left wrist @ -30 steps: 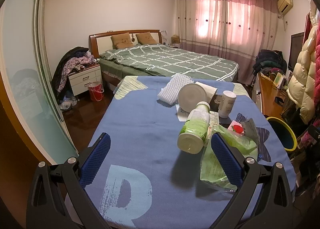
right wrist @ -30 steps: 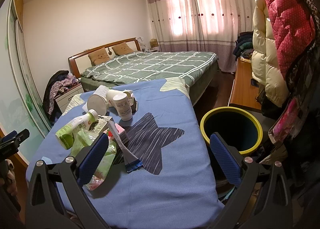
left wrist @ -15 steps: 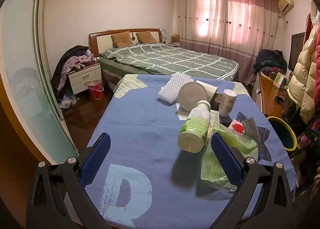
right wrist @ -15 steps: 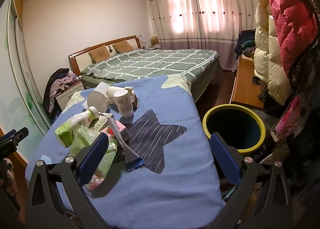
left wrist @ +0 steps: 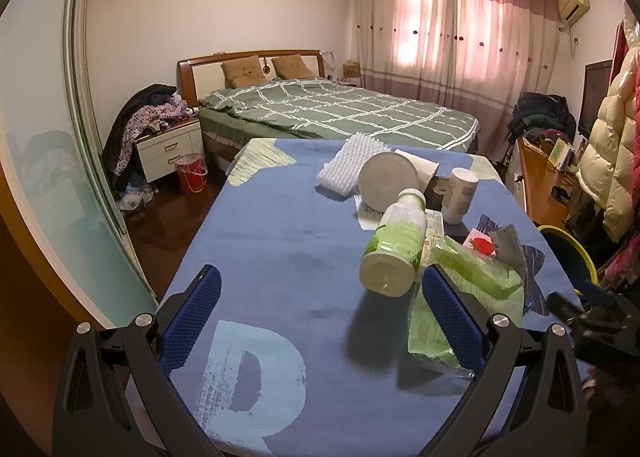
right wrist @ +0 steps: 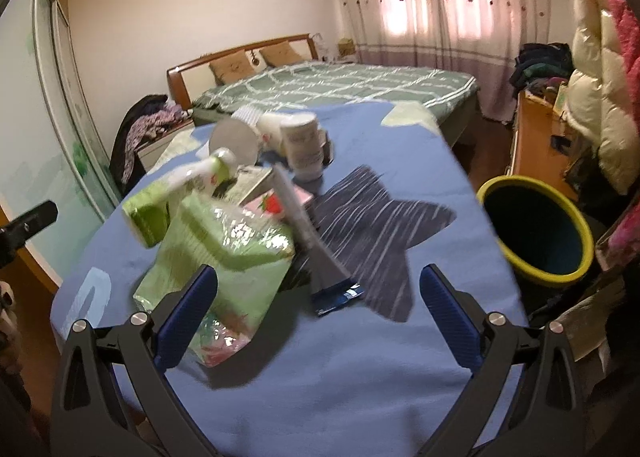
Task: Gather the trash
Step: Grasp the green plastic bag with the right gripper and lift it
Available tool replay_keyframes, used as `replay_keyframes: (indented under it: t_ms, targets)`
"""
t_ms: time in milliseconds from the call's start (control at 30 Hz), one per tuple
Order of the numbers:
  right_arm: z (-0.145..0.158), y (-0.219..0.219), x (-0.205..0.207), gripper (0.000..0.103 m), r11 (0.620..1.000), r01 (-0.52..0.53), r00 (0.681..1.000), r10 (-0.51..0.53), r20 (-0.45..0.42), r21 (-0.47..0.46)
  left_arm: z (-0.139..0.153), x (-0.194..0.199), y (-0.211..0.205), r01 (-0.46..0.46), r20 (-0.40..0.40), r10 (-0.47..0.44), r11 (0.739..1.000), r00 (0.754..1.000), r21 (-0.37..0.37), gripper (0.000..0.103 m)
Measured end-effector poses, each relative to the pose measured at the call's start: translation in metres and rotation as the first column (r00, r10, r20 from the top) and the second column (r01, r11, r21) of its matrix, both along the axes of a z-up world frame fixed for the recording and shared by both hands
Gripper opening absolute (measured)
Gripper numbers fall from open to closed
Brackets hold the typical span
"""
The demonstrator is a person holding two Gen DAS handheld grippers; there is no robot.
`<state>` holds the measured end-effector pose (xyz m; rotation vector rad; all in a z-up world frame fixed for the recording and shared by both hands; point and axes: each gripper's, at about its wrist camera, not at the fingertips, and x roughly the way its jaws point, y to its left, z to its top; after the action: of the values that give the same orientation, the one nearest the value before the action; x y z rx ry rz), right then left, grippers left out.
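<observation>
Trash lies in a heap on the blue table cloth (left wrist: 280, 257): a green and white bottle (left wrist: 394, 247) on its side, a green plastic wrapper (left wrist: 468, 281), a white jar (left wrist: 460, 195), a round white lid (left wrist: 386, 181) and a white bubble sheet (left wrist: 348, 161). My left gripper (left wrist: 320, 321) is open, low over the near table edge, left of the bottle. My right gripper (right wrist: 318, 313) is open, close over the green wrapper (right wrist: 224, 249) and a grey sachet with a blue end (right wrist: 316, 253). The bin (right wrist: 536, 225), yellow-rimmed and dark inside, stands right of the table.
A bed with a green checked cover (left wrist: 340, 109) lies beyond the table. A nightstand piled with clothes (left wrist: 164, 137) and a red bucket (left wrist: 192, 177) are at the left. Coats (right wrist: 600, 97) hang at the right above a wooden desk (left wrist: 540, 181).
My right gripper has moved forward and left toward the trash heap, which now looks larger and blurred. The left gripper has hardly moved. Both stay open.
</observation>
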<state>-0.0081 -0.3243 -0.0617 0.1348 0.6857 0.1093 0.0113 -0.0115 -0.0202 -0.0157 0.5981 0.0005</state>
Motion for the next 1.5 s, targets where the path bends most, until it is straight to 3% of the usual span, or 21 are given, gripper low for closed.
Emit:
replay_keyframes:
  t_ms: [133, 300, 400, 467, 633, 1000, 1033, 1067, 1133, 1367, 1400, 1467, 1500]
  targets:
    - [-0.016, 0.012, 0.009, 0.076, 0.999, -0.037, 0.998, 0.038, -0.049, 0.015, -0.002, 0.001, -0.001, 0.005, -0.008, -0.005, 1.000, 1.000, 0.000, 0.099]
    - [-0.032, 0.024, 0.017, 0.068, 0.997, -0.070, 0.992, 0.073, -0.100, 0.032, -0.004, 0.004, -0.001, 0.009, -0.017, -0.009, 1.000, 1.000, 0.000, 0.099]
    - [-0.038, 0.027, 0.020, 0.055, 0.994, -0.093, 0.987, 0.100, -0.127, 0.055, -0.006, 0.006, -0.001, 0.009, -0.022, -0.009, 1.000, 1.000, -0.002, 0.099]
    - [-0.040, 0.027, 0.019, 0.036, 0.990, -0.115, 0.982, 0.126, -0.141, 0.085, -0.007, 0.007, 0.000, 0.010, -0.024, -0.010, 1.000, 1.000, -0.003, 0.099]
    - [-0.035, 0.025, 0.013, 0.004, 0.984, -0.134, 0.981, 0.149, -0.123, 0.118, -0.008, 0.008, 0.000, 0.011, -0.026, -0.011, 1.000, 1.000, -0.003, 0.099]
    - [-0.013, 0.023, 0.003, 0.003, 0.984, -0.145, 0.988, 0.150, -0.043, 0.108, -0.009, 0.010, -0.002, 0.016, -0.022, -0.016, 1.000, 1.000, 0.001, 0.099]
    - [-0.014, 0.023, 0.005, 0.016, 0.983, -0.145, 0.987, 0.151, -0.052, 0.109, -0.009, 0.010, -0.002, 0.015, -0.023, -0.015, 1.000, 1.000, 0.002, 0.099]
    - [-0.015, 0.022, 0.005, 0.042, 0.982, -0.143, 0.987, 0.151, -0.057, 0.119, -0.009, 0.010, -0.002, 0.015, -0.024, -0.015, 1.000, 1.000, 0.002, 0.099]
    - [-0.017, 0.022, 0.006, 0.062, 0.983, -0.134, 0.988, 0.142, -0.056, 0.124, -0.009, 0.008, -0.003, 0.018, -0.023, -0.018, 1.000, 1.000, 0.003, 0.099]
    - [-0.029, 0.030, 0.020, 0.062, 0.968, -0.176, 0.972, 0.200, -0.124, 0.181, -0.010, 0.008, -0.007, 0.025, -0.026, -0.025, 1.000, 0.999, 0.006, 0.099]
    - [-0.032, 0.031, 0.022, 0.055, 0.963, -0.185, 0.968, 0.213, -0.135, 0.199, -0.010, 0.008, -0.008, 0.026, -0.027, -0.026, 1.000, 0.999, 0.007, 0.099]
    - [-0.035, 0.033, 0.023, 0.009, 0.955, -0.201, 0.959, 0.238, -0.154, 0.219, -0.010, 0.008, -0.008, 0.026, -0.027, -0.025, 1.000, 0.999, 0.006, 0.099]
    - [-0.035, 0.033, 0.023, 0.005, 0.952, -0.205, 0.957, 0.244, -0.156, 0.229, -0.010, 0.008, -0.008, 0.026, -0.027, -0.026, 1.000, 0.999, 0.006, 0.099]
